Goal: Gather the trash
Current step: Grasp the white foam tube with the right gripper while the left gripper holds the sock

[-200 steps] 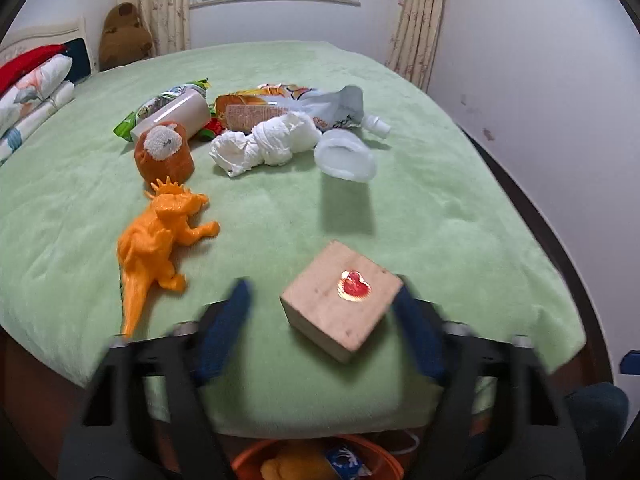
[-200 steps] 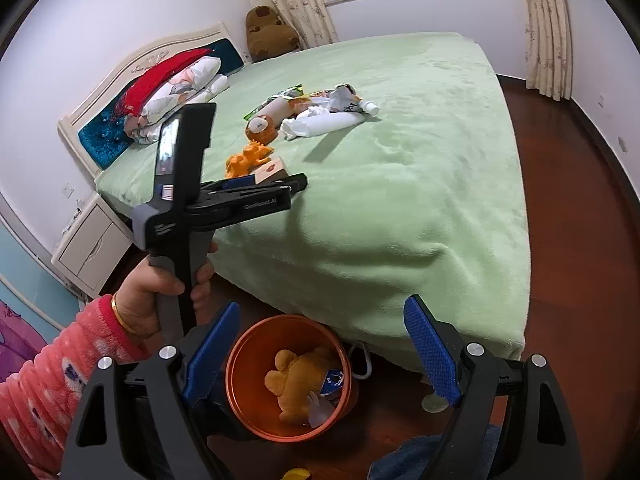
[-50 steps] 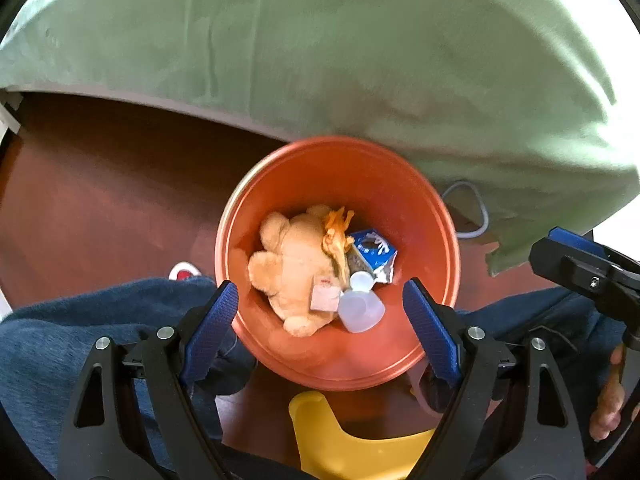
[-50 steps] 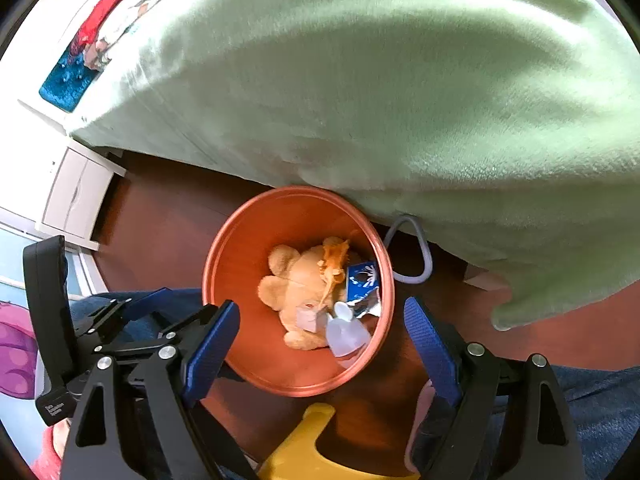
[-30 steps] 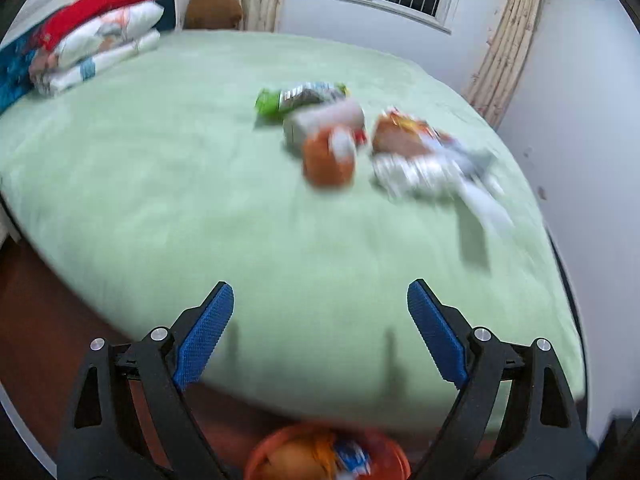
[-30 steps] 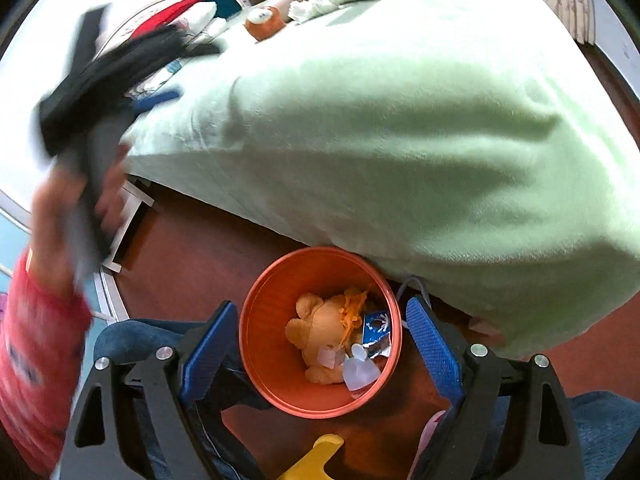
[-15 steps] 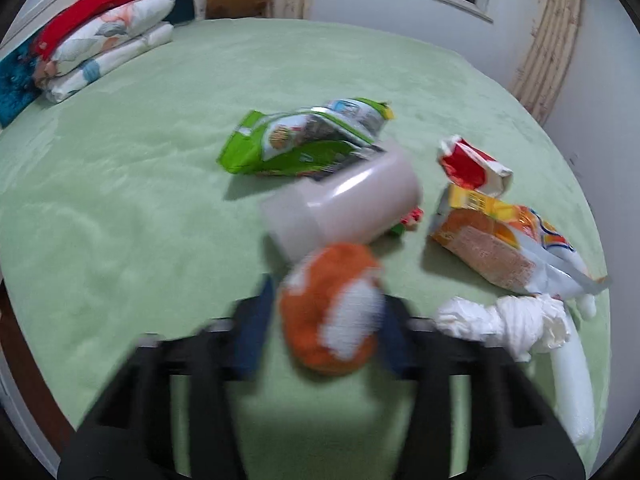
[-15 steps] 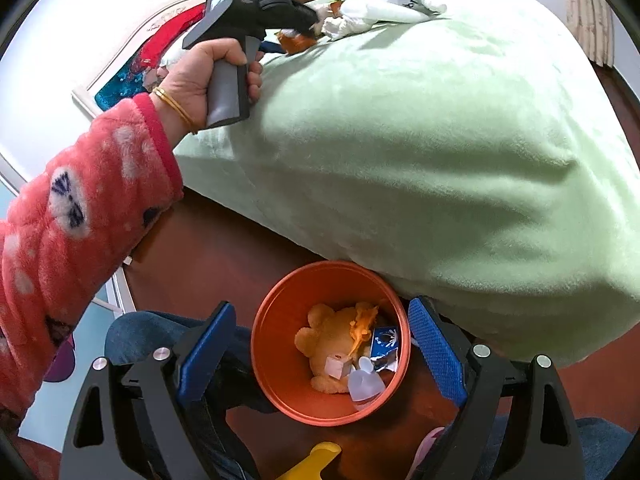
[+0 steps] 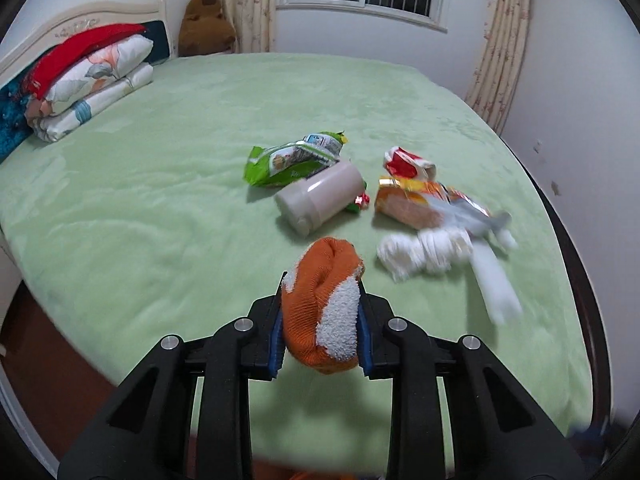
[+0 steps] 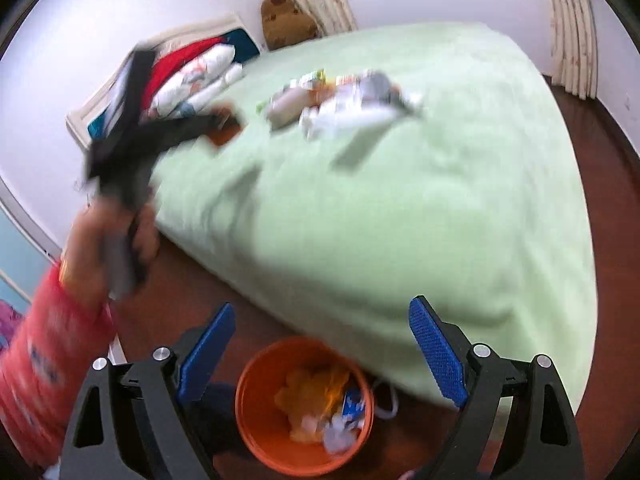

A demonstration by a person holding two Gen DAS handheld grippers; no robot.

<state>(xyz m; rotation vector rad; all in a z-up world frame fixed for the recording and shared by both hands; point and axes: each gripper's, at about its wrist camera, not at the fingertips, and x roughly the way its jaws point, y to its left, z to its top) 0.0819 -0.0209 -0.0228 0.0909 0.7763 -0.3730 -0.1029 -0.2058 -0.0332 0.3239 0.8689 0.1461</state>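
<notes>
My left gripper (image 9: 321, 334) is shut on an orange and white sock ball (image 9: 326, 300) and holds it above the green bed (image 9: 160, 200). On the bed lie a green snack bag (image 9: 292, 158), a white plastic bottle (image 9: 320, 198), a red wrapper (image 9: 408, 162), an orange snack bag (image 9: 424, 204) and a white knotted cloth (image 9: 424, 254). My right gripper (image 10: 320, 354) is open and empty above the orange trash bucket (image 10: 256, 432) on the floor, which holds a yellow plush toy and other trash. The left gripper shows blurred in the right wrist view (image 10: 218, 126).
Folded pillows and a red blanket (image 9: 80, 76) lie by the headboard, with a brown plush bear (image 9: 206, 24) behind. The bed's edge drops to a dark wooden floor (image 10: 612, 184). A person's red-sleeved arm (image 10: 52, 344) is at the left.
My left gripper has closed on the orange sock ball and lifted it back from the pile. The right gripper has tilted up, with the bucket now lower in its view.
</notes>
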